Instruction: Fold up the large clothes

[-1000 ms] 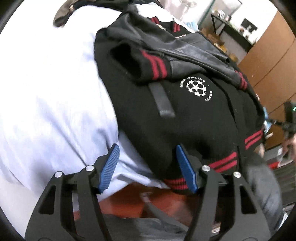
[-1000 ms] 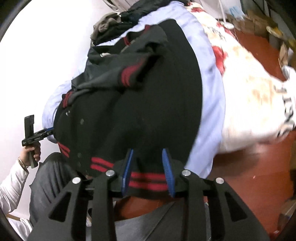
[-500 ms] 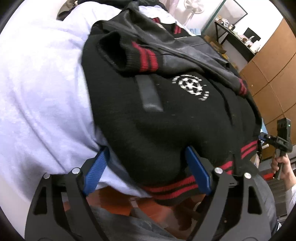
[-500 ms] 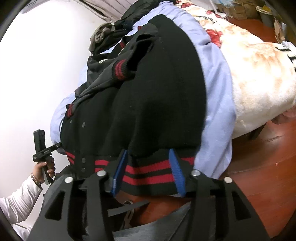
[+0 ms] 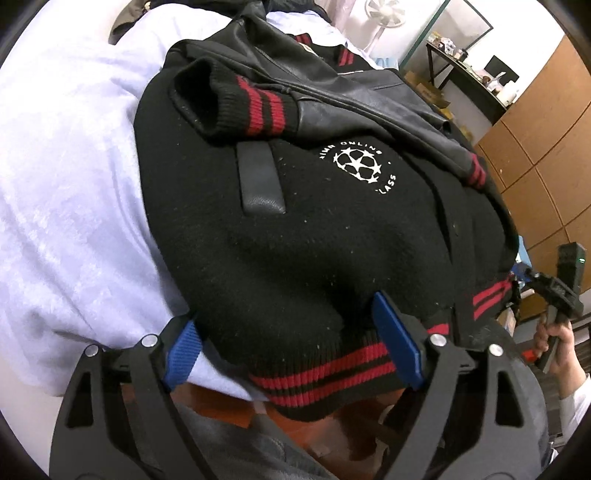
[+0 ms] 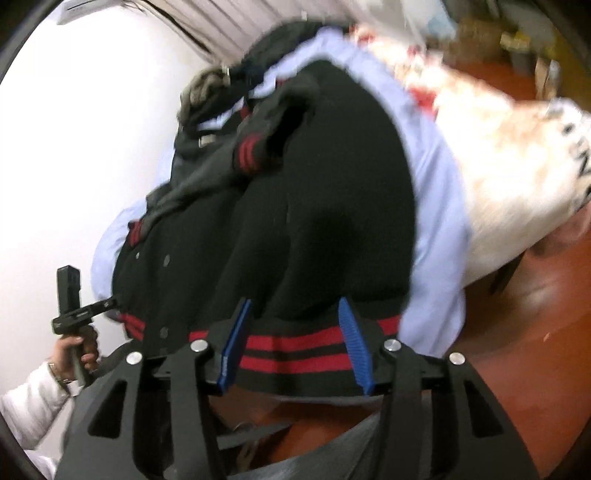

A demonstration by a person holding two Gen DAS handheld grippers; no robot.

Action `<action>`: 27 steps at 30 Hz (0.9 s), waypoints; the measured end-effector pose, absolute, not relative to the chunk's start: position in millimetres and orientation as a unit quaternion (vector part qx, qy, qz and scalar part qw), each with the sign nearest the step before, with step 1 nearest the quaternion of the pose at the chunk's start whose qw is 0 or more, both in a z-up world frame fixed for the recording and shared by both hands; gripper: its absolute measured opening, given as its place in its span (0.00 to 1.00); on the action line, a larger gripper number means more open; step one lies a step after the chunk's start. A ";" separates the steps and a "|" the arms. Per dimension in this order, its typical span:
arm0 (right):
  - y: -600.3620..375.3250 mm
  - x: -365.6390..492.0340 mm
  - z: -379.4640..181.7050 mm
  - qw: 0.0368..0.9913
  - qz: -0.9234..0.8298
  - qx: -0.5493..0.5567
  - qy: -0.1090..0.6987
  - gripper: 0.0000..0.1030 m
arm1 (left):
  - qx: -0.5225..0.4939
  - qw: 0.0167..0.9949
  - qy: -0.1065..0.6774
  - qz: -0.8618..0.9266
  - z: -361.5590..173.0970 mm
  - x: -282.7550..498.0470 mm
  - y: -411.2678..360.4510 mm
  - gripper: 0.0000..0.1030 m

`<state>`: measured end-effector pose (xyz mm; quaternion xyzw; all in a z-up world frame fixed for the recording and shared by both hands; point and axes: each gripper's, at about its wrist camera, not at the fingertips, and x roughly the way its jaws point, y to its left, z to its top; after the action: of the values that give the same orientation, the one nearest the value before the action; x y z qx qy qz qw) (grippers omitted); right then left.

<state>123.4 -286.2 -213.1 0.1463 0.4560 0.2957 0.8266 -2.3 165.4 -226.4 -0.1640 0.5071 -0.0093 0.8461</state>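
Note:
A black varsity jacket [image 5: 295, 229] with red-striped ribbing, leather sleeves and a white star logo lies on the pale blue sheet [image 5: 74, 192], its hem hanging over the near bed edge. My left gripper [image 5: 288, 350] is opening wide across the hem's left corner, the pads apart from the cloth. In the blurred right wrist view the same jacket [image 6: 314, 206] fills the middle. My right gripper [image 6: 291, 339] stands open astride the striped hem band [image 6: 295, 350], which lies between its blue fingers [image 6: 352, 343] unpinched. One cuff [image 5: 243, 103] rests folded on the chest.
A cream floral blanket [image 6: 509, 177] covers the bed's right side. Red-brown floor [image 6: 517, 332] lies below. Dark clothes [image 6: 207, 88] are piled at the far end by the white wall. Wooden cabinets [image 5: 546, 155], a desk and a fan [image 5: 384, 14] stand beyond. Grey trousers [image 5: 236, 450] are below.
Both grippers' jaws have widened and let the hem go slack between them. The left one slid further over the hem corner. The right view swung and went blurred.

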 end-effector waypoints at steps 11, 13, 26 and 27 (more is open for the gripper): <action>-314.3 156.3 -269.4 0.771 0.255 0.224 0.539 0.60 | -0.184 0.849 0.494 -0.023 -219.4 -5.9 158.9 0.83; -308.4 152.5 -261.4 0.765 0.271 0.232 0.537 0.52 | -0.180 0.848 0.498 -0.025 -215.8 -9.7 155.1 0.83; -280.6 155.5 -264.9 0.771 0.271 0.216 0.534 0.74 | -0.206 0.846 0.492 -0.025 -225.9 0.1 162.0 0.83; -282.3 156.2 -267.1 0.769 0.269 0.221 0.536 0.74 | -0.212 0.842 0.496 -0.022 -230.4 1.2 162.1 0.83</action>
<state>156.2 -282.3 -267.1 0.2207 0.5356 0.2690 0.7695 1.2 162.1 -230.4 -0.2117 0.4965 -0.0225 0.8415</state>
